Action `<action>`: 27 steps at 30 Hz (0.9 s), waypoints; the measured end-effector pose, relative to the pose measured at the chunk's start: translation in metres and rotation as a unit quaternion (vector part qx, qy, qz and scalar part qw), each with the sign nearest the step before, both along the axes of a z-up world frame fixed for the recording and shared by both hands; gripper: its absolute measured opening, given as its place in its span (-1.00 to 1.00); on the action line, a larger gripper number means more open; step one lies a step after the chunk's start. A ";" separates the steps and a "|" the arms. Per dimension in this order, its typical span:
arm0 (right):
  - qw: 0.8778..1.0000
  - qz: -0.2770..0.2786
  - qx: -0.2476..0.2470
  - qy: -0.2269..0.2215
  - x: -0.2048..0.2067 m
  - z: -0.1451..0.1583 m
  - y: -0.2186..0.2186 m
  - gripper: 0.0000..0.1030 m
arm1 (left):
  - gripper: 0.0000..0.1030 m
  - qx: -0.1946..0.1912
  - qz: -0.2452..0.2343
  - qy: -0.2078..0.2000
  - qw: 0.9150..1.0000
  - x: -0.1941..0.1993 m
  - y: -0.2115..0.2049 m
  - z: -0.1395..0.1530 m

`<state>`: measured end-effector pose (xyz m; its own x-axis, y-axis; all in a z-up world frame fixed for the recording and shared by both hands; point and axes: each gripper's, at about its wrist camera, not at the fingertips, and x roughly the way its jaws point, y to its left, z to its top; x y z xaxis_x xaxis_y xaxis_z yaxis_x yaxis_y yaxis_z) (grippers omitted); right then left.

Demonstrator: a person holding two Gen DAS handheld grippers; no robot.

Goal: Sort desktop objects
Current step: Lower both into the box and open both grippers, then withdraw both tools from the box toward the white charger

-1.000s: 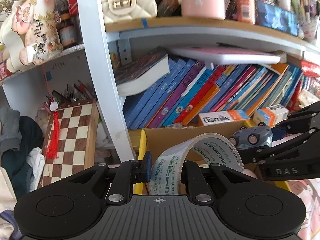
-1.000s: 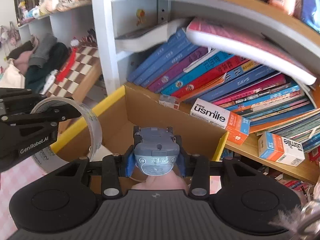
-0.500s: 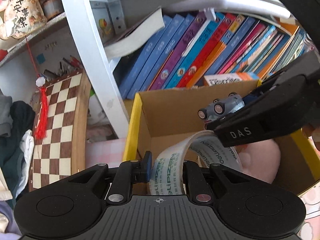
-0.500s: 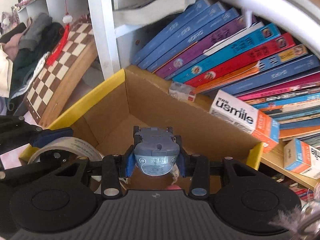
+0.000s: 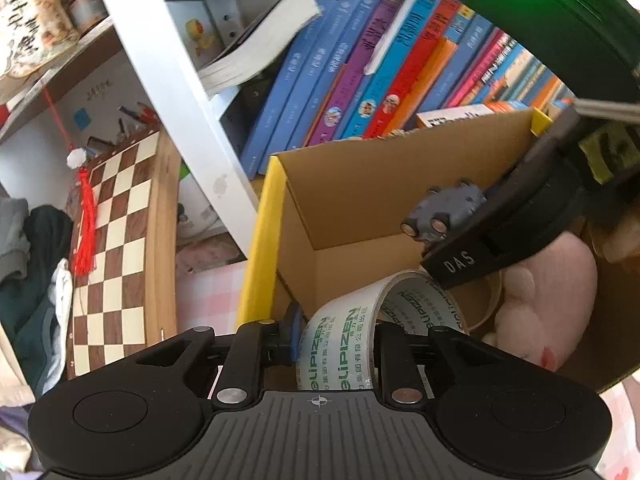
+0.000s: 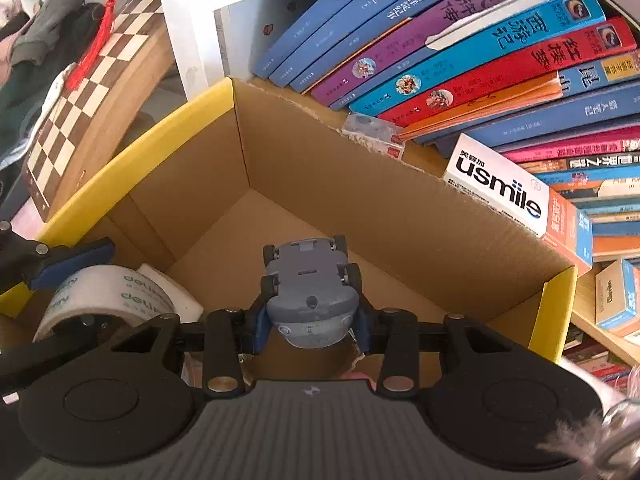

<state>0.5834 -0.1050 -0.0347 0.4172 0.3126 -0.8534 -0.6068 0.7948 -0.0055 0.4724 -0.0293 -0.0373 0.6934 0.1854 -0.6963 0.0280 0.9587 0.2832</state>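
The left gripper (image 5: pixel 336 344) reaches down into the near left corner of the cardboard box (image 5: pixel 384 184), with a roll of clear tape (image 5: pixel 340 344) printed in green standing on edge between its fingers (image 5: pixel 294 330). The fingers are only slightly apart and are opening; the tape's band fills the gap from one to the other, and whether the pads press on it at this instant cannot be told. Beyond the fingers and to their right a pink plush toy (image 5: pixel 548 300) lies against the box's near right side.

The right gripper (image 6: pixel 310 330) hangs over the middle of the same box (image 6: pixel 360 184) — its fingers (image 6: pixel 260 326) part-way open and clamped on the sides of a small grey toy car (image 6: pixel 310 280). The car juts out ahead of the fingers, underside and wheels turned up toward the camera, clear of the box floor. To the left of these fingers the tape roll (image 6: pixel 104 296) sits low in the corner by the box's yellow edge, with a white block (image 6: pixel 176 288) just behind it.

Past the box's far wall — ahead of both pairs of fingers — a row of leaning books (image 6: pixel 460 60) fills the shelf, a white and orange toothpaste carton (image 6: pixel 516 196) lies at their foot, and a chessboard (image 5: pixel 116 248) leans to the left.
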 end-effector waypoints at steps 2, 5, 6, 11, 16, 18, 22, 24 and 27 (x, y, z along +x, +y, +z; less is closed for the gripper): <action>1.000 0.001 0.002 0.001 0.000 0.000 0.000 -0.24 | -0.54 0.006 -0.005 0.003 1.000 0.000 -0.003 -0.002; 1.000 0.000 0.003 -0.002 -0.001 -0.001 0.001 -0.19 | -0.43 0.014 -0.012 0.012 1.000 0.001 -0.009 -0.003; 1.000 0.000 0.006 0.000 -0.002 -0.002 0.000 -0.11 | -0.33 0.016 -0.012 0.014 1.000 0.002 -0.010 -0.003; 1.000 0.001 0.020 0.007 -0.004 0.001 -0.001 0.03 | 0.26 0.004 -0.023 0.012 1.000 -0.002 -0.013 0.004; 0.999 -0.008 0.033 0.004 -0.009 0.011 -0.007 0.20 | 0.43 0.010 -0.029 0.000 1.000 -0.010 -0.017 0.012; 0.999 -0.013 0.037 0.001 -0.011 0.016 -0.010 0.29 | 0.51 0.011 -0.031 -0.005 0.999 -0.013 -0.018 0.016; 0.999 -0.021 0.046 -0.009 -0.018 0.028 -0.017 0.34 | 0.67 0.019 -0.029 -0.027 0.999 -0.021 -0.016 0.028; 0.998 -0.027 0.053 -0.016 -0.023 0.036 -0.021 0.43 | 0.74 0.023 -0.029 -0.042 0.998 -0.029 -0.018 0.036; 0.997 -0.040 0.065 -0.030 -0.033 0.049 -0.029 0.49 | 0.79 0.028 -0.021 -0.064 0.997 -0.036 -0.014 0.048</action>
<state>0.5500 -0.1341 0.0142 0.4940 0.3824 -0.7808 -0.5427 0.8373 0.0667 0.4364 -0.0431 0.0110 0.7843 0.1905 -0.5904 0.0282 0.9397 0.3408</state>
